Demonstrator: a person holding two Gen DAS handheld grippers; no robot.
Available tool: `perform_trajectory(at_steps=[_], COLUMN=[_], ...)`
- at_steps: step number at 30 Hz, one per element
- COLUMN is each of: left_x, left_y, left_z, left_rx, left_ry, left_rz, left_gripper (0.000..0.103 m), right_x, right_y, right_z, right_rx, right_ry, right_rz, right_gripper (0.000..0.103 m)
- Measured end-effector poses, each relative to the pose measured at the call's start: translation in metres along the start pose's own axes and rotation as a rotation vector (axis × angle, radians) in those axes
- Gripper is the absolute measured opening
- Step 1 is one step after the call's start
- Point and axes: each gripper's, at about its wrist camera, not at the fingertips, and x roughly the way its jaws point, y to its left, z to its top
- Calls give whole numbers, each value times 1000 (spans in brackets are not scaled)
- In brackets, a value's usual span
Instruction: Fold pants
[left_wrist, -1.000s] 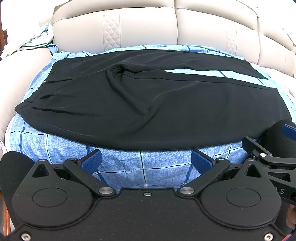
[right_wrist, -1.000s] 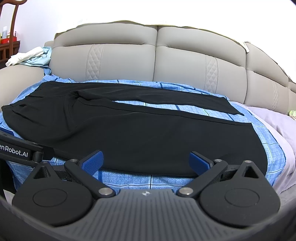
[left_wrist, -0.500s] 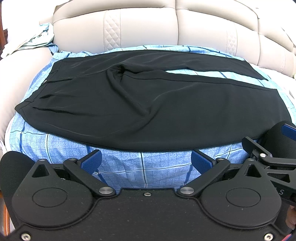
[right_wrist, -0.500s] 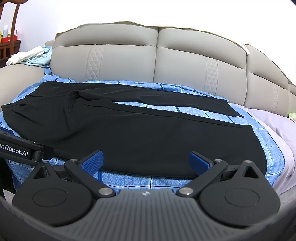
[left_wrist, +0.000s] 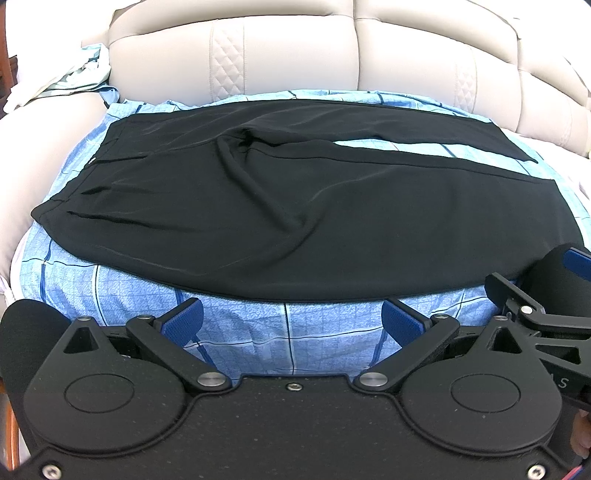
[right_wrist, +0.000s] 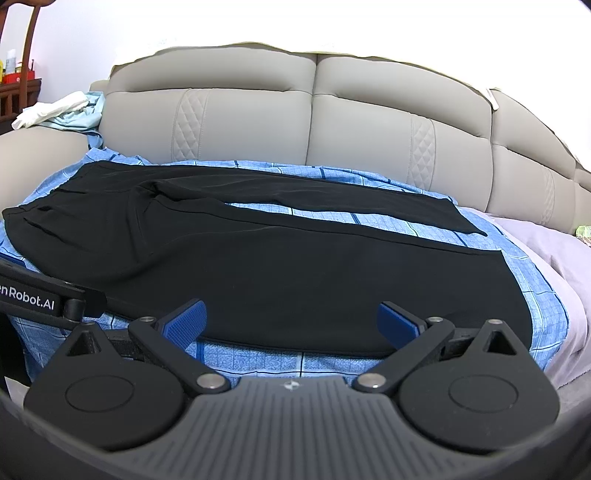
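Black pants (left_wrist: 295, 206) lie spread flat on a blue checked sheet (left_wrist: 258, 332), waistband at the left, both legs running right with a strip of sheet between them. They also show in the right wrist view (right_wrist: 295, 277). My left gripper (left_wrist: 291, 321) is open and empty, just in front of the near leg's edge. My right gripper (right_wrist: 291, 317) is open and empty, its fingertips over the near leg's front edge, further right. The right gripper's body shows at the right of the left wrist view (left_wrist: 546, 295).
A beige padded sofa back (right_wrist: 314, 110) rises behind the sheet. Loose pale clothes (right_wrist: 62, 110) lie on the left armrest. A lilac cover (right_wrist: 554, 266) lies to the right of the sheet. A wooden shelf (right_wrist: 18, 74) stands at far left.
Both grippers have shifted only slightly; the views are almost the same. The pants have not moved.
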Motion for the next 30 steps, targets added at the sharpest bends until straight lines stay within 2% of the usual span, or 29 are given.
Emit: perform_trajectory(at_steps=[30], left_x=[1], left_y=[2], left_z=[1], left_rx=[-5], left_ry=[4], left_rz=[7], left_gripper=[103], right_x=[0], right_y=[0], right_z=[0], right_rx=[-2], right_ry=[0], right_rz=[-2], right_gripper=[103])
